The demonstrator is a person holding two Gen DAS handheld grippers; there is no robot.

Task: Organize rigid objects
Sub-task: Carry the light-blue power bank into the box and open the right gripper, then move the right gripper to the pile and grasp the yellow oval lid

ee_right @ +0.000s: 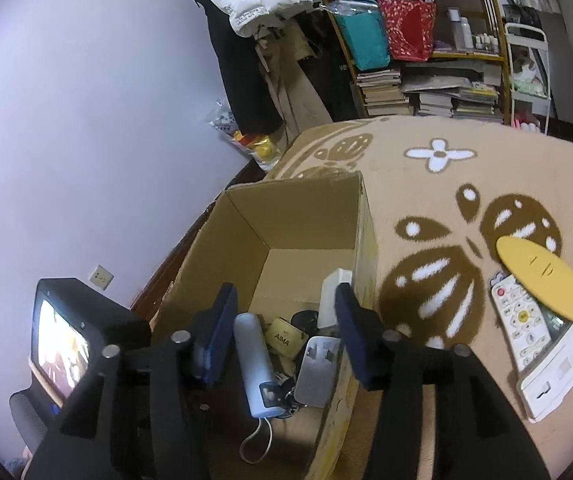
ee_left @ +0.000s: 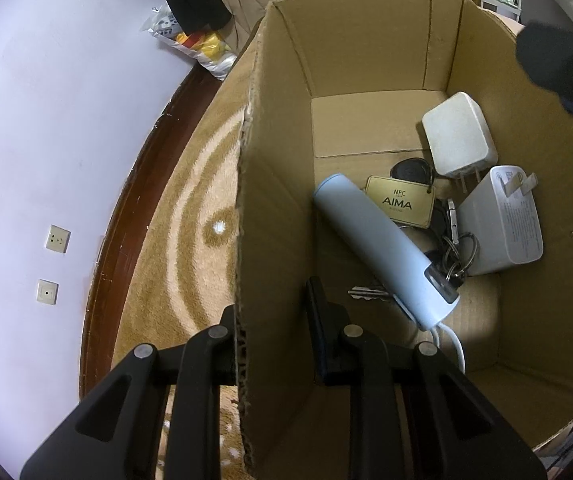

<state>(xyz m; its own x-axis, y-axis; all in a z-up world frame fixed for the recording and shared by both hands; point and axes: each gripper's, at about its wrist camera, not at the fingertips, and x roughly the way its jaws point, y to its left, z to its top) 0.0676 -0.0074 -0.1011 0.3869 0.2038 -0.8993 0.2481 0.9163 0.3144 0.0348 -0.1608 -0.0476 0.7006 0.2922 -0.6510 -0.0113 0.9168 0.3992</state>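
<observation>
The cardboard box (ee_left: 366,80) sits on a brown rug (ee_right: 466,184). Inside lie a light blue tube-shaped gadget (ee_left: 382,246), two white plug chargers (ee_left: 460,134), keys (ee_left: 368,293) and a gold tag (ee_left: 400,200) that reads "NFC AIMA". The left gripper (ee_left: 274,320) has its fingers one on each side of the box's left wall, wider than the card. The right gripper (ee_right: 284,332) hangs over the box, fingers wide apart, holding nothing. On the rug beside the box lie a white remote (ee_right: 520,316) and a yellow disc (ee_right: 544,280).
</observation>
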